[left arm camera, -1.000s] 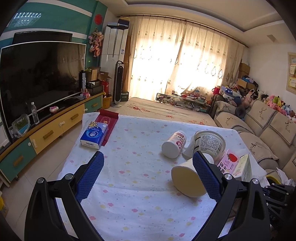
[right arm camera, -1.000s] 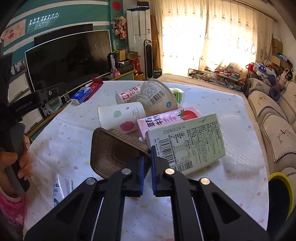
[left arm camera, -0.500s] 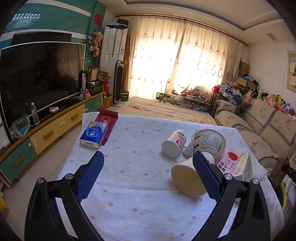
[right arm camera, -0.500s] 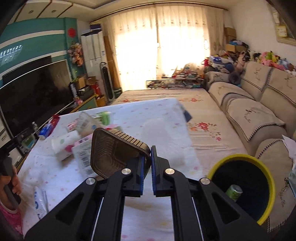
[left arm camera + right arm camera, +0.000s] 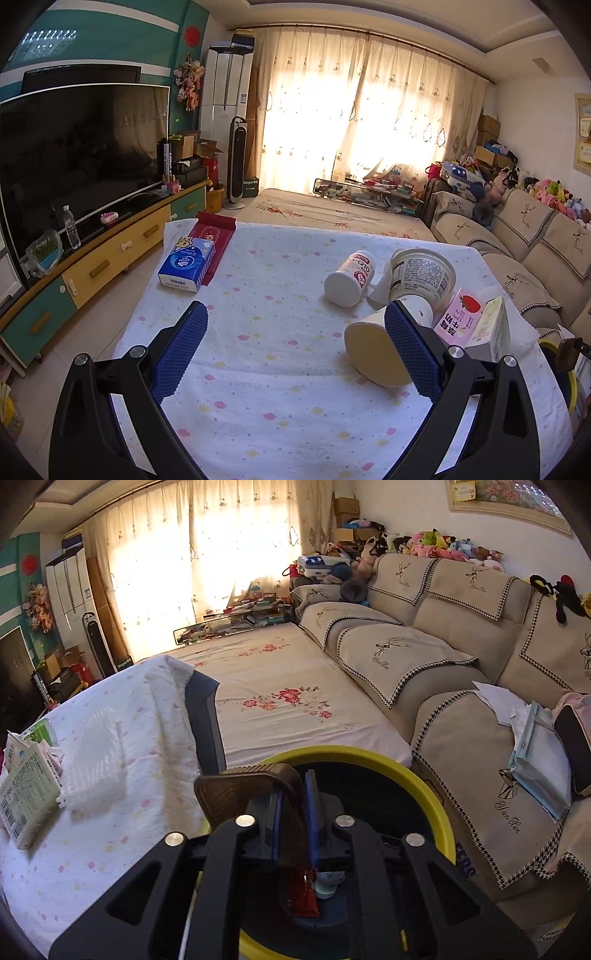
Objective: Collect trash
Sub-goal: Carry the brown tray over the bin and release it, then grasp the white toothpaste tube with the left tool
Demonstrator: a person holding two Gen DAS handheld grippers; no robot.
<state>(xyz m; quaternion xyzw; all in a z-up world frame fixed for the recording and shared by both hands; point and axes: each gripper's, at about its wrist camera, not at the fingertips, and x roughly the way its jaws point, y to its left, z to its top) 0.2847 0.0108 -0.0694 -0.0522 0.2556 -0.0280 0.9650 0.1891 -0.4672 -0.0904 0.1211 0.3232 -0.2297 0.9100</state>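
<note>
The right gripper (image 5: 293,801) has swung from the table to above the yellow-rimmed black bin (image 5: 436,794) at lower centre. Its jaws have just been opening, loosening on the ribbed brown plastic tray (image 5: 236,786). The tray overhangs the rim and may fall outside. The left gripper (image 5: 295,350) stands wide open, empty.

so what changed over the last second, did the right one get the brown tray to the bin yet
The right gripper swung off the table with the brown tray and now hangs over the yellow-rimmed bin. Its jaws have just been opening, with the tray between the fingers, not yet fallen. The left gripper stayed open over the table, and the cups and cartons there lie unchanged.

bin (image 5: 439,805) yellow rim | tray (image 5: 236,790) brown | tablecloth (image 5: 280,332) white, pastel dots | tissue pack (image 5: 186,264) blue
</note>
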